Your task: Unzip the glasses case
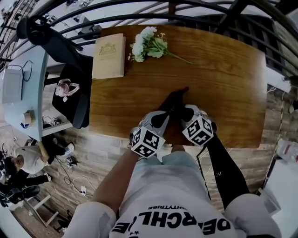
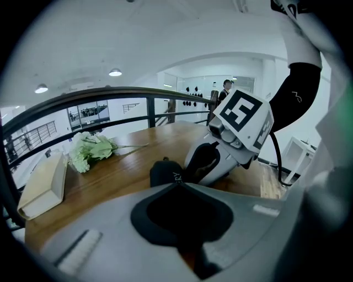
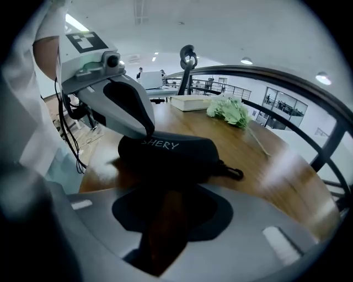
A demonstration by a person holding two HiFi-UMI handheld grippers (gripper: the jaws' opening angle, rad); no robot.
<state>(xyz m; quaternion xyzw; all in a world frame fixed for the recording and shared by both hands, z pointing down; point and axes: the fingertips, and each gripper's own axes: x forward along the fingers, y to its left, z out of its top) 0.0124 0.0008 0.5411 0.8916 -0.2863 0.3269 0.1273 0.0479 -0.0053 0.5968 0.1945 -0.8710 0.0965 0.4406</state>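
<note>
A black glasses case (image 1: 176, 100) (image 2: 164, 172) (image 3: 176, 154) with white lettering lies on the wooden table (image 1: 223, 83) near its front edge. A small black loop (image 3: 234, 173) sticks out of its far end. My left gripper (image 1: 164, 114) (image 2: 177, 185) (image 3: 148, 134) comes in from the left, its jaws shut with the tips on the case's near end by the lettering. My right gripper (image 1: 183, 111) (image 3: 171, 190) stands just short of the case's side. Its jaws are slightly open, with bare wood showing through the gap and nothing between them.
A cream book (image 1: 109, 56) (image 2: 41, 187) lies at the table's back left, with a bunch of pale flowers (image 1: 148, 44) (image 2: 91, 148) beside it. A dark railing (image 1: 209, 14) runs behind the table. A black chair (image 1: 70, 88) stands off the left edge.
</note>
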